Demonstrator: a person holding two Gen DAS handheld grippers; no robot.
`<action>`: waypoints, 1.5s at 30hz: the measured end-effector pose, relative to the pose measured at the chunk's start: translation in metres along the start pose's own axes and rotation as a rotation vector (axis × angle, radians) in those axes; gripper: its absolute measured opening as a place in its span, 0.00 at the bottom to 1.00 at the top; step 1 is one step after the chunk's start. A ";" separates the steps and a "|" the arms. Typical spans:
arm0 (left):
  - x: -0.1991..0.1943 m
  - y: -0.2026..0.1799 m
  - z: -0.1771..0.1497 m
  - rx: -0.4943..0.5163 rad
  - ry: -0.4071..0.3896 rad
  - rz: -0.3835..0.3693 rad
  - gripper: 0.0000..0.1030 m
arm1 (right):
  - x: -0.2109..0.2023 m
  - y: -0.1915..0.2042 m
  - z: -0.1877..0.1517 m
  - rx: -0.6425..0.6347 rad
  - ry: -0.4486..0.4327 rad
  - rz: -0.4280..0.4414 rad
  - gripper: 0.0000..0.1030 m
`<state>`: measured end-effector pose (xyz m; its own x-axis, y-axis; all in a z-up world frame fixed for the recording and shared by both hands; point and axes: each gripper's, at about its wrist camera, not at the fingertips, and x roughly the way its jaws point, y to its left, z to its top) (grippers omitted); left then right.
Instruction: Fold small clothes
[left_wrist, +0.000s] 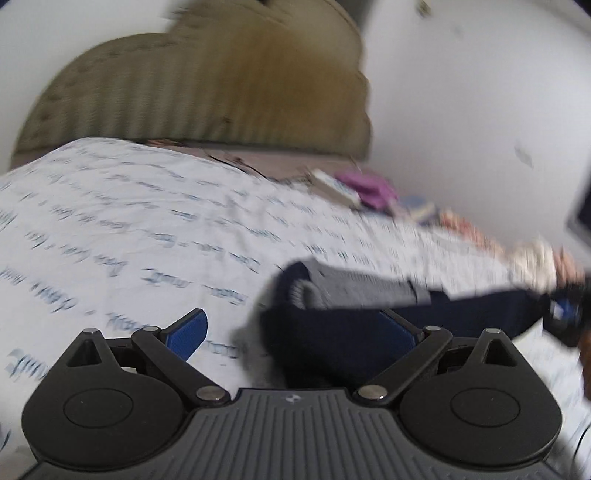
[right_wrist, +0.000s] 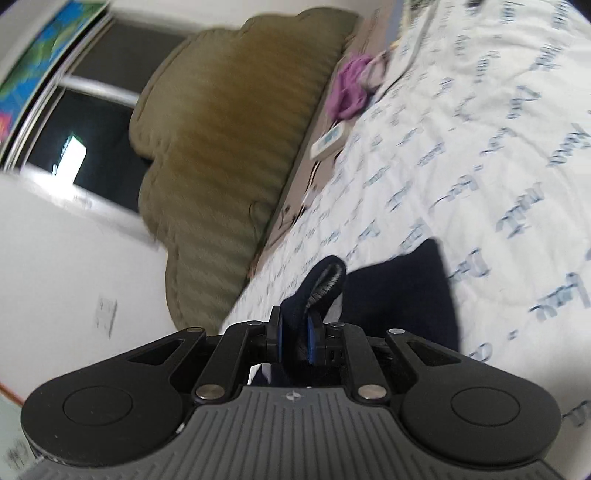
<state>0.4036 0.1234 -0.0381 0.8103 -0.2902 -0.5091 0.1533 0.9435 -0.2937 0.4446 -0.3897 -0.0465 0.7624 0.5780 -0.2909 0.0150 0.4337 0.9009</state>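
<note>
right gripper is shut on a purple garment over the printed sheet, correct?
Not quite. The right gripper is shut on a navy garment, as the right wrist view shows. The purple cloth lies far off at the edge of the printed sheet, untouched.

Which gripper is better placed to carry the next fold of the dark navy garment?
Right, probably: the right gripper is shut on the dark navy garment, while the left gripper is open, gripping nothing.

Printed sheet (left_wrist: 129, 229) left of dark garment (left_wrist: 332, 332) bare; purple cloth (left_wrist: 365, 188) and cushion (left_wrist: 207, 92) crowd far edge.
</note>
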 end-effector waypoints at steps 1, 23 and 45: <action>0.007 -0.004 -0.002 0.021 0.028 0.002 0.96 | -0.001 -0.007 0.002 0.016 -0.003 -0.006 0.16; -0.063 -0.028 -0.063 -0.390 -0.071 -0.157 0.96 | 0.013 0.003 0.000 -0.202 0.090 -0.252 0.50; -0.056 0.045 -0.054 -1.024 -0.067 -0.142 0.99 | 0.050 0.022 -0.022 -0.267 0.278 -0.273 0.30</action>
<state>0.3341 0.1736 -0.0665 0.8569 -0.3494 -0.3791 -0.2788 0.3045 -0.9108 0.4690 -0.3363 -0.0484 0.5514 0.5650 -0.6138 -0.0037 0.7374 0.6754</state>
